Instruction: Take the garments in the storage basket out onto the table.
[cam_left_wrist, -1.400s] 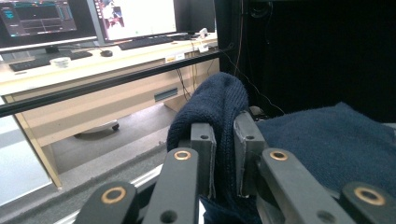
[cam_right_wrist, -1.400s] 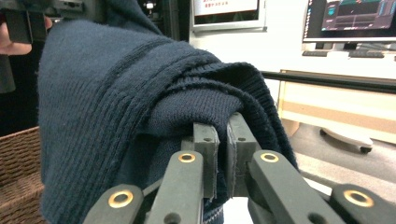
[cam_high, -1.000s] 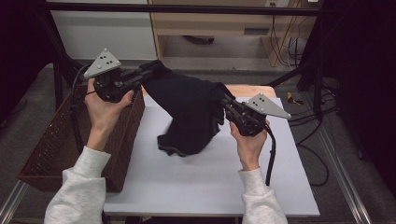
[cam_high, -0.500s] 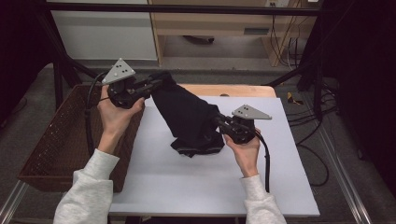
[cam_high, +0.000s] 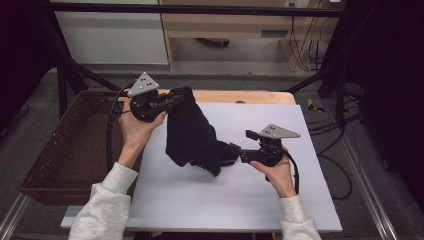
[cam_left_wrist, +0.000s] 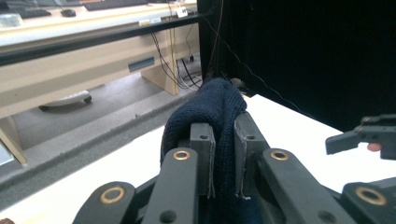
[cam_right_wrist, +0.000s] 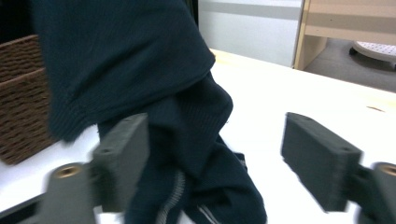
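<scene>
Table (cam_high: 240, 210): a white top is seen, with a wooden strip along its far edge.
Basket (cam_high: 65, 155): a brown woven basket is set against the table's left side, by the person's left forearm.
Sweater (cam_high: 192, 132): a dark blue knitted garment is held up by one end above the table's middle; its lower end is bunched on the white top just beside the right gripper.
Left gripper (cam_high: 172, 100): it is raised over the table's left edge, and a fold of the sweater (cam_left_wrist: 219, 112) is clamped between its jaws.
Right gripper (cam_high: 235, 152): it is held low over the table; its jaws have just been opening and are spread wide, with the sweater (cam_right_wrist: 187, 140) between them and one pad (cam_right_wrist: 126, 154) against the cloth, unclamped.
</scene>
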